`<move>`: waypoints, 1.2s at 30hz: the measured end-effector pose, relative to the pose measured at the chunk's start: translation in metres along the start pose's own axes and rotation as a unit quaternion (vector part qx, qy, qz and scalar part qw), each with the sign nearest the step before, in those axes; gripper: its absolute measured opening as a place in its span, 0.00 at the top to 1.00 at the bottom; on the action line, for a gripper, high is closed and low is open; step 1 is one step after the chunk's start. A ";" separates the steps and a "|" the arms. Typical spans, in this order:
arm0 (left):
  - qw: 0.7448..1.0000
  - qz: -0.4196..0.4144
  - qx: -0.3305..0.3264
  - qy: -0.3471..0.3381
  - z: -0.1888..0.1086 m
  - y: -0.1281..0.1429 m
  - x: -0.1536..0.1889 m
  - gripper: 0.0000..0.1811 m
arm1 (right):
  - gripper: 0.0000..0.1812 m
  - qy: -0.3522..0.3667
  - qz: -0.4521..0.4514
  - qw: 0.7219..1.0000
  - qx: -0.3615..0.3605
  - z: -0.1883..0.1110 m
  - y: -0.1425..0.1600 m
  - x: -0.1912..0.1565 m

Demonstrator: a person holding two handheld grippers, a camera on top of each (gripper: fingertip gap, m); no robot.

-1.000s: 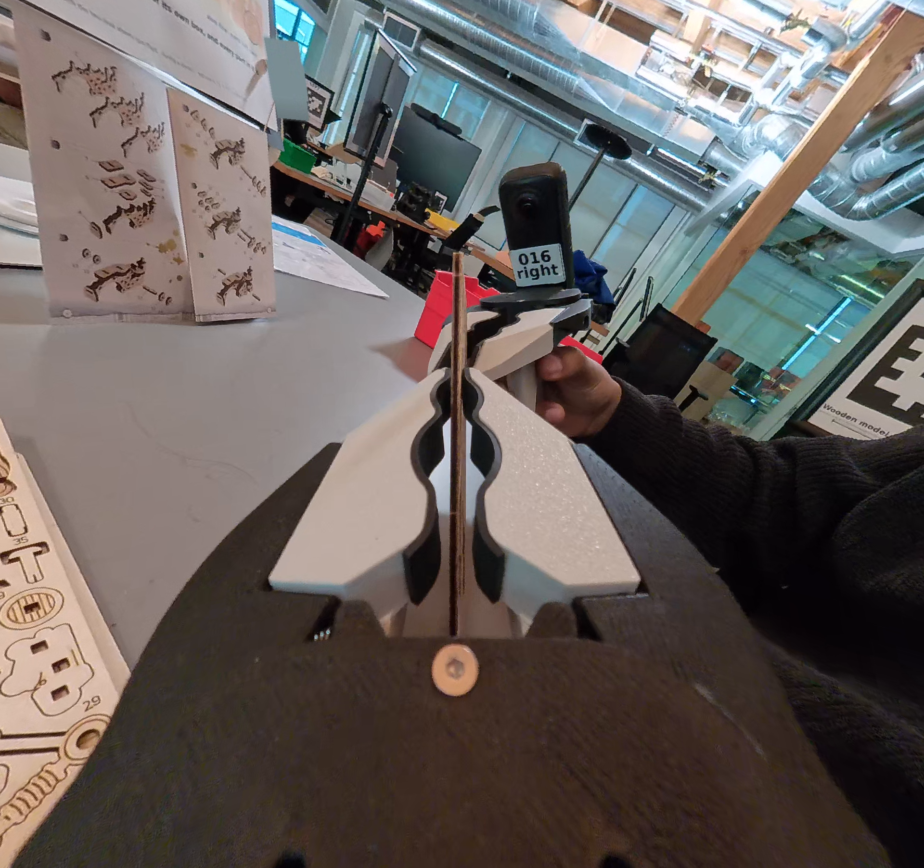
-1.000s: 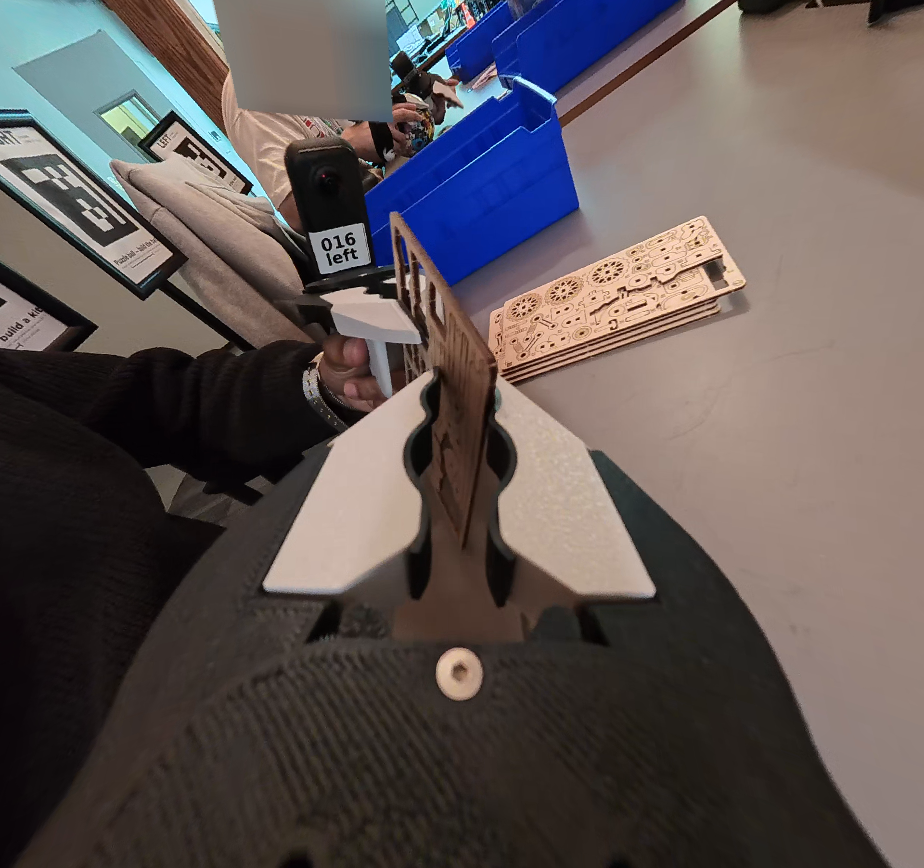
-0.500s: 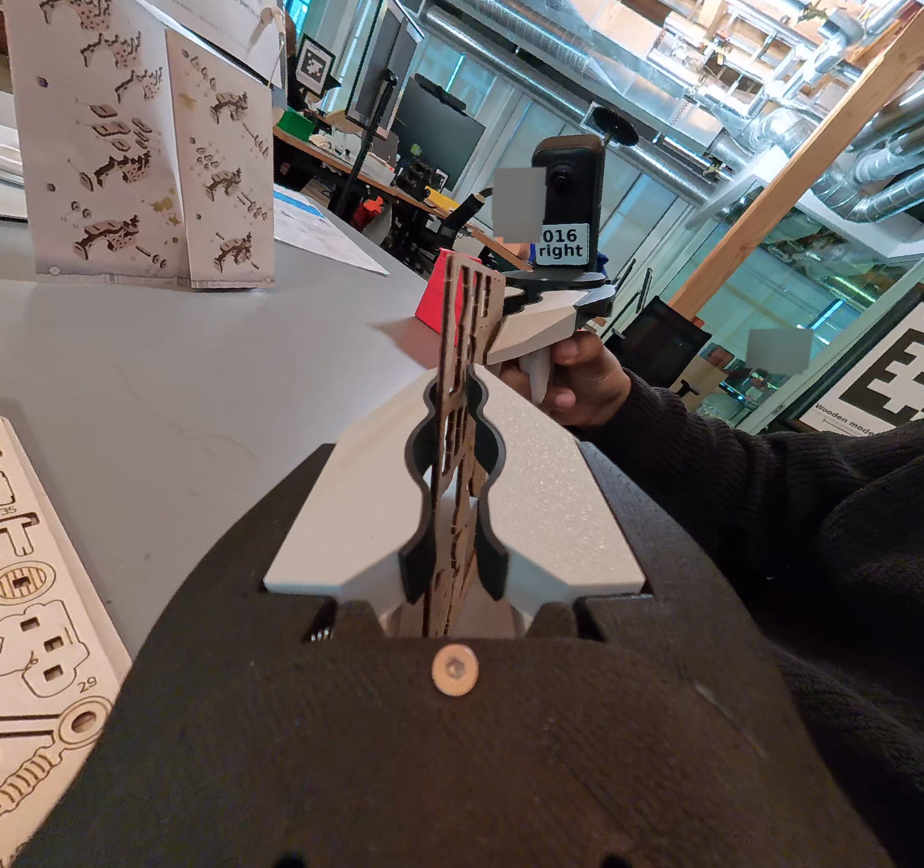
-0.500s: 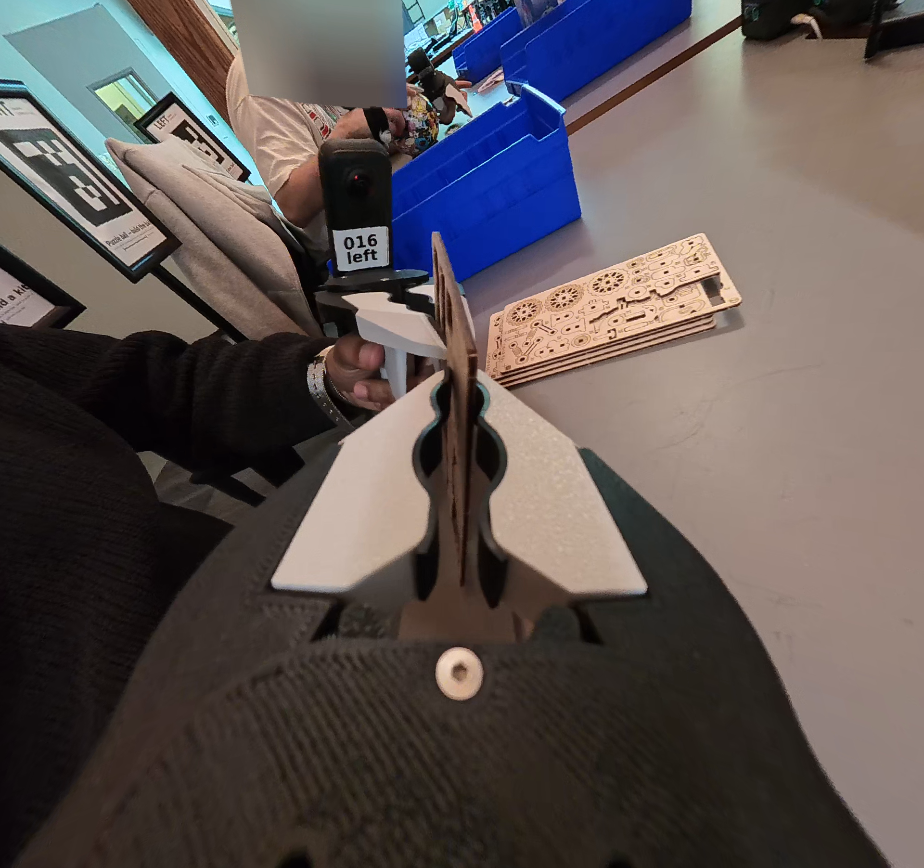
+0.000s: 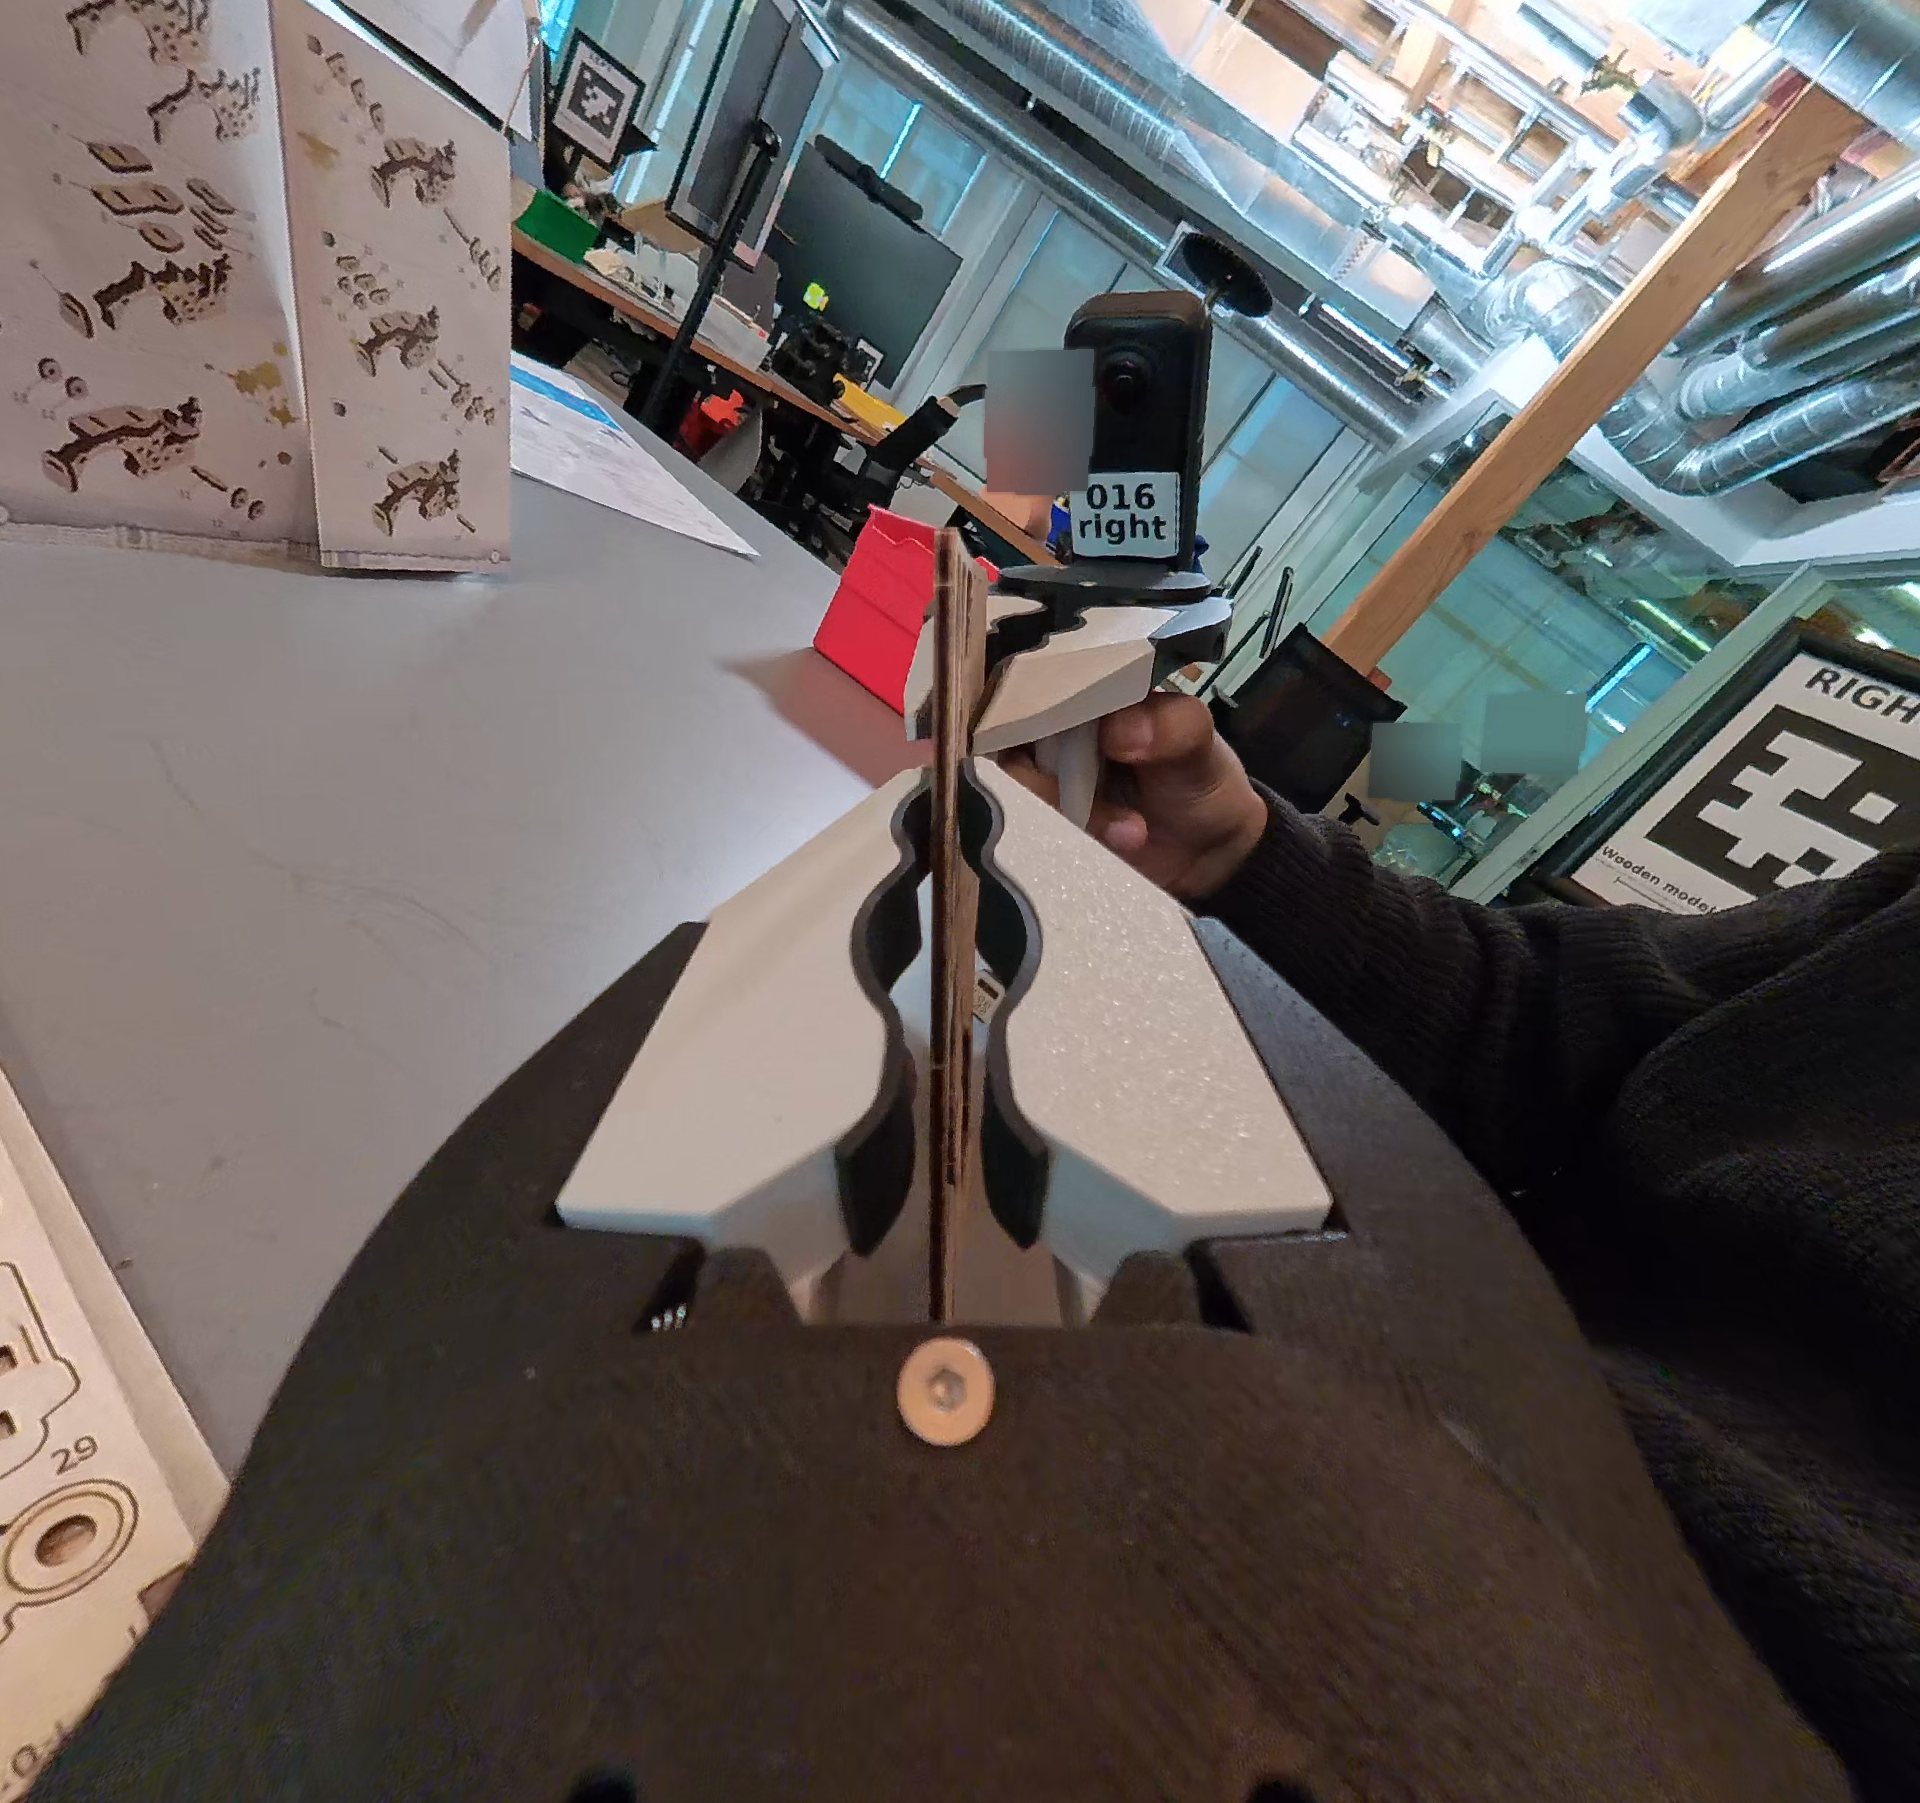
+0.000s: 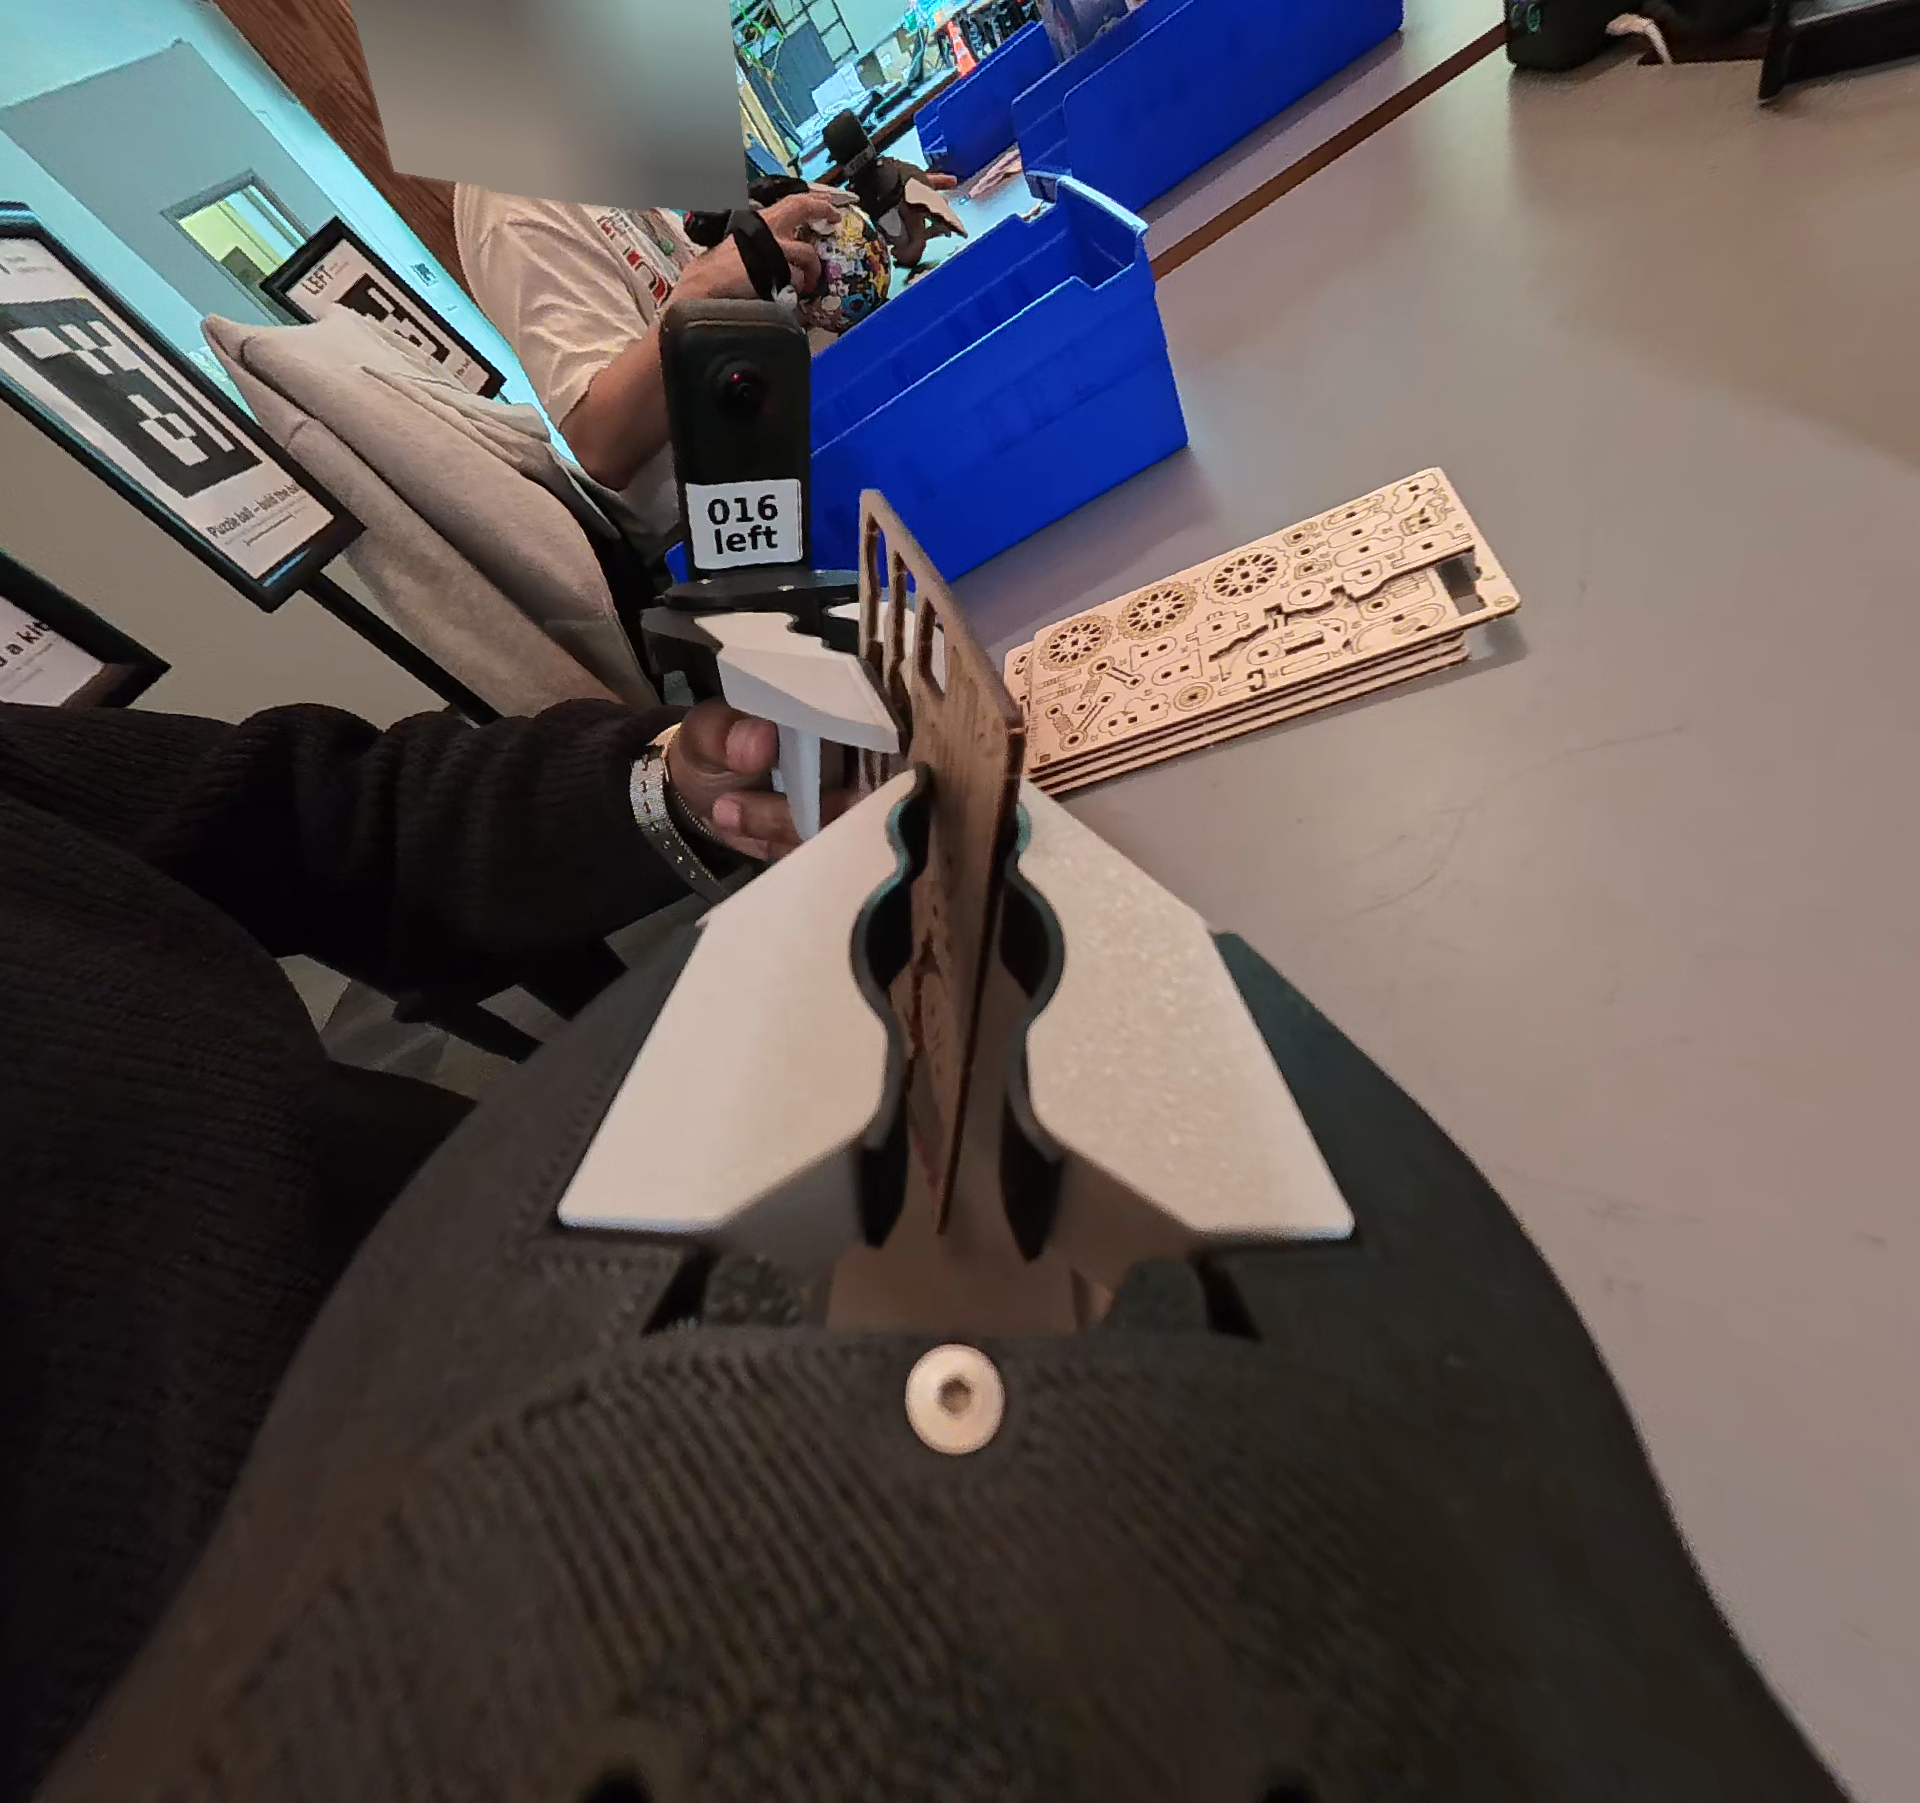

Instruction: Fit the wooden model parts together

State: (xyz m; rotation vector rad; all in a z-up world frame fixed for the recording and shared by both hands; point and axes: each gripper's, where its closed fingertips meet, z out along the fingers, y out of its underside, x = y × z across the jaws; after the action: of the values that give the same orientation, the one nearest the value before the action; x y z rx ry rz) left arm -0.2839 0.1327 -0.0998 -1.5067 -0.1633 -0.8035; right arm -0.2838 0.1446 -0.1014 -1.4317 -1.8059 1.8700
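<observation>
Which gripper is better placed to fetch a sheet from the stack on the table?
Probably left: left gripper and right gripper both clamp the wooden panel, but the stack lies nearer the left one.

Open blue plastic bin [image 6: 997, 403] on grey worktop [image 6: 1558, 818] at twelve o'clock; red folded stand [image 5: 873, 610] at twelve.

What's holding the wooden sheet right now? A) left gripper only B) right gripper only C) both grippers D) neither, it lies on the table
C: the wooden sheet stands edge-on, clamped between the right gripper fingers and, at its far end, the left gripper; the left view shows the same.
</observation>
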 end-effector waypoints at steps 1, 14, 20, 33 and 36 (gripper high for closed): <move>1.000 -0.006 0.000 -0.001 0.000 0.000 -0.001 1.00 | 0.95 0.002 0.004 1.000 0.001 0.000 0.001 0.001; 0.999 -0.047 0.016 -0.002 -0.002 -0.004 -0.009 1.00 | 0.92 0.032 0.023 0.999 0.007 0.003 0.000 0.011; 0.998 -0.053 0.002 0.016 -0.001 0.001 -0.005 0.87 | 0.99 -0.006 0.045 0.999 0.016 0.001 -0.002 0.003; 0.999 -0.015 -0.032 0.018 0.002 0.012 -0.003 0.92 | 0.99 -0.044 0.048 0.998 0.003 0.004 0.001 -0.009; 0.999 -0.010 -0.030 0.025 0.003 0.011 0.002 0.99 | 0.98 -0.046 0.052 0.998 0.010 0.003 -0.001 -0.008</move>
State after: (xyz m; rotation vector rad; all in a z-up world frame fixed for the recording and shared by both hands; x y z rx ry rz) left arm -0.2752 0.1332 -0.1069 -1.5424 -0.1165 -0.8682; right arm -0.2820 0.1371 -0.0974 -1.4820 -1.7790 2.0292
